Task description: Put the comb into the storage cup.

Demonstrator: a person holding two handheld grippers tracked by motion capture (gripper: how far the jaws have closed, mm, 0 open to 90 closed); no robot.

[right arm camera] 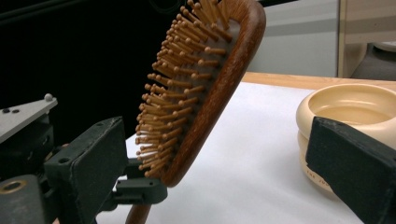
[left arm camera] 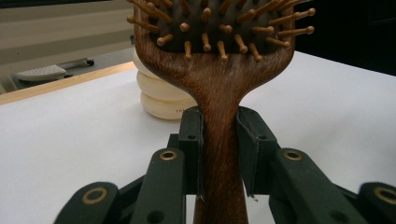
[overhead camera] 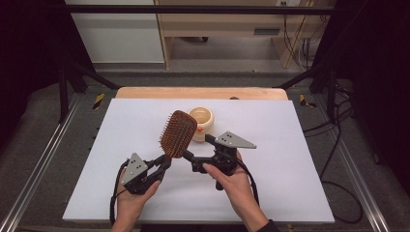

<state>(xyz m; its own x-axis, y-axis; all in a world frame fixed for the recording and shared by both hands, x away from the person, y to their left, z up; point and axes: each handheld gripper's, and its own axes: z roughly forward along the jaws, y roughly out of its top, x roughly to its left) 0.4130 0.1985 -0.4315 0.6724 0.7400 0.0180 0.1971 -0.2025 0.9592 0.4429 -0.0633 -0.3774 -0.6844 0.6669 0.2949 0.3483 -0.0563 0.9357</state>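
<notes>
We see the bench first, a wooden top covered almost wholly by a white sheet, with a strip of bare wood along its far edge. Above the middle of that sheet we find the wooden paddle hairbrush, lifted clear of the surface and standing roughly upright, head up and handle down, its bristled face with rows of ball-tipped wooden pins turned toward the near side. Just behind and to the right of the brush head sits a small cream ribbed bowl, resting on the white sheet with its mouth upward; in the right gripper view we look into its rim beside the brush. The left tongs are pinching the hairbrush handle, one pad pressed on each side of the narrow neck just below the head, and the person's left hand carries them from the near edge. The right tongs are spread wide, one jaw near the lower bristled edge of the brush and the other toward the bowl, and we see nothing pressed between them. The right hand holds them level, pointing left toward the brush.
</notes>
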